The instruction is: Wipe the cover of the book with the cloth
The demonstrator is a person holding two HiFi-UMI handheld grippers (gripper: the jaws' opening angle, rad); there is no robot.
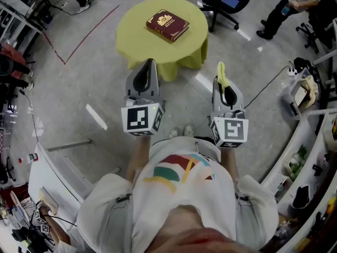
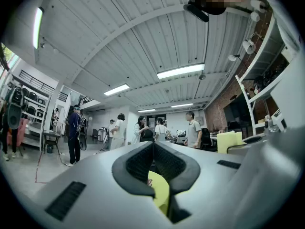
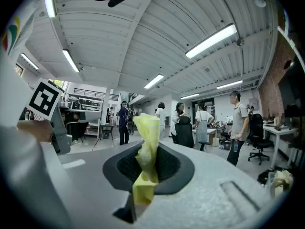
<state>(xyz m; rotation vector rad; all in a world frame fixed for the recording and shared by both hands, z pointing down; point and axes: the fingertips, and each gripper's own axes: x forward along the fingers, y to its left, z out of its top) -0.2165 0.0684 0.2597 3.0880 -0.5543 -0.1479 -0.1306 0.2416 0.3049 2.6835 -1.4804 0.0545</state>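
A dark red book (image 1: 167,25) with a gold emblem lies flat on a small round table under a yellow-green cover (image 1: 137,33), ahead of me in the head view. My left gripper (image 1: 148,66) is held level short of the table's near edge, jaws shut with nothing between them (image 2: 153,149). My right gripper (image 1: 223,78) hovers to the right of it, over the floor, shut on a yellow cloth (image 1: 222,76). In the right gripper view the cloth (image 3: 147,151) stands up crumpled from between the pads.
Grey concrete floor with red tape lines (image 1: 84,36) surrounds the table. An office chair (image 1: 224,1) stands behind it, a person (image 1: 287,9) at the far right. Cluttered benches run along the left (image 1: 16,67) and right (image 1: 310,136) edges. Several people (image 3: 200,120) stand in the distance.
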